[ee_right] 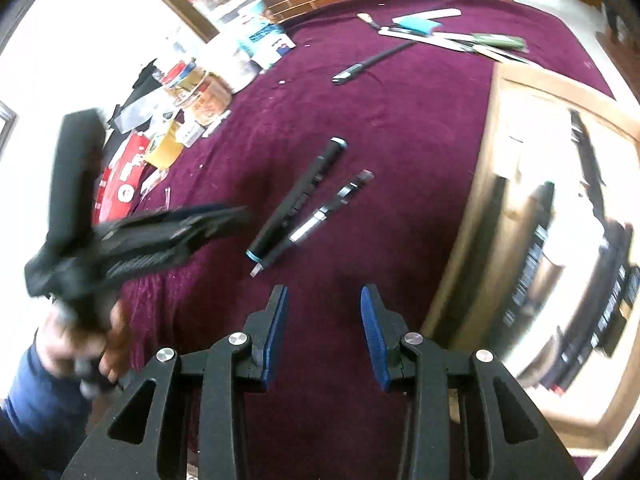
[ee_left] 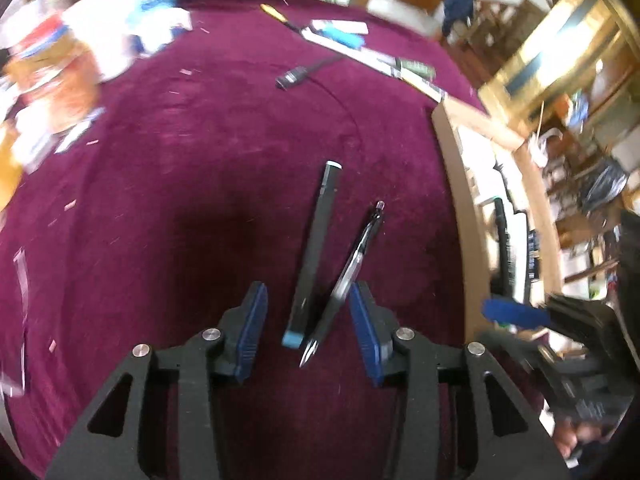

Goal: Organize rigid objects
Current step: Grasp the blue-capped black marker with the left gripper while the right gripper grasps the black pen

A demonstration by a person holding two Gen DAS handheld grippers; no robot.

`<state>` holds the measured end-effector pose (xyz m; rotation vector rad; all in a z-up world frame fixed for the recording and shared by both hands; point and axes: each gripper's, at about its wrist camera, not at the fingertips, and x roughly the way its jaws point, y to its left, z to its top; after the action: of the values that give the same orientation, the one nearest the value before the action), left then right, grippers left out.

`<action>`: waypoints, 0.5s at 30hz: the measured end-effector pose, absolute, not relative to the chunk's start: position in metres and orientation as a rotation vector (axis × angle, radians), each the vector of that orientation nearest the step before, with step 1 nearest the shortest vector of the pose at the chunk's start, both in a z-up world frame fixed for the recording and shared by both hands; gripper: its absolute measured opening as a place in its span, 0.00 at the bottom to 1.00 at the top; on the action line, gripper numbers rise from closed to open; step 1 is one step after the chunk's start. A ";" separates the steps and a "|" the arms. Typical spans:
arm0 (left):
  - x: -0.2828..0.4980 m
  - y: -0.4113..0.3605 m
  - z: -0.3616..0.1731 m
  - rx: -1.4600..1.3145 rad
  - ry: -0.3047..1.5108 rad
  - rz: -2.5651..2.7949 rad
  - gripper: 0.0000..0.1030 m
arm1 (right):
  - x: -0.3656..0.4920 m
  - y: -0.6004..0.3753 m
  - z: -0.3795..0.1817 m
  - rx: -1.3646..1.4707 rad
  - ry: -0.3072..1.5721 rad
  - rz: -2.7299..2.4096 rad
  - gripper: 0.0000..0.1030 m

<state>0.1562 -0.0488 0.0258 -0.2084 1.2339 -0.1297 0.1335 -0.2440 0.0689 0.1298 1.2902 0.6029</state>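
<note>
- Blue-padded fingers of the left gripper (ee_left: 308,322) stood parted and empty low over the maroon tablecloth (ee_left: 180,200), with the near ends of two pens lying between them.
- Both pens lay on the cloth: a black marker (ee_left: 316,248) with a light-blue end, and just to its right a clear-barrelled pen (ee_left: 352,272) with a silver tip, the two meeting at their near ends and spreading apart farther off.
- Seen from the right wrist, the right gripper (ee_right: 324,320) was also spread wide and held nothing, hovering short of the marker (ee_right: 296,204) and the pen (ee_right: 320,216).
- To the right, a wooden tray (ee_left: 452,184) sat at the cloth's edge, its contents blurred.
- Farther back lay a single dark pen (ee_left: 300,74) on the cloth.
- Beyond it, a row of rulers and pens (ee_left: 360,48) stretched along the far right side.
- Jars and packets (ee_right: 200,88) crowded the far left edge of the table, too blurred to read.
</note>
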 end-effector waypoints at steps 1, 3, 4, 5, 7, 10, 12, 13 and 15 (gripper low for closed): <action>0.167 -0.053 0.017 -0.197 1.250 -0.129 0.40 | 0.132 -0.250 0.069 0.137 1.293 0.601 0.32; 0.180 -0.060 0.006 -0.166 1.273 -0.128 0.39 | 0.129 -0.260 0.070 0.141 1.291 0.589 0.32; 0.187 -0.063 -0.001 -0.150 1.290 -0.124 0.39 | 0.127 -0.264 0.070 0.145 1.289 0.585 0.32; 0.191 -0.064 -0.007 -0.137 1.296 -0.104 0.39 | 0.127 -0.267 0.071 0.149 1.291 0.583 0.32; 0.196 -0.067 -0.007 -0.106 1.275 -0.098 0.37 | 0.128 -0.269 0.070 0.150 1.292 0.576 0.32; 0.198 -0.070 -0.007 -0.026 1.261 -0.041 0.11 | 0.130 -0.268 0.068 0.151 1.302 0.576 0.32; 0.192 -0.063 -0.006 -0.025 1.248 -0.023 0.12 | 0.134 -0.261 0.066 0.151 1.306 0.582 0.32; 0.184 -0.055 -0.006 -0.049 1.243 -0.010 0.12 | 0.136 -0.257 0.065 0.149 1.309 0.585 0.32; 0.167 -0.042 -0.005 -0.086 1.236 0.017 0.12 | 0.144 -0.243 0.062 0.147 1.328 0.592 0.32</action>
<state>0.1673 -0.0417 -0.0047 -0.0859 1.2364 0.0174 0.1445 -0.2433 0.0616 0.1474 1.3285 0.5919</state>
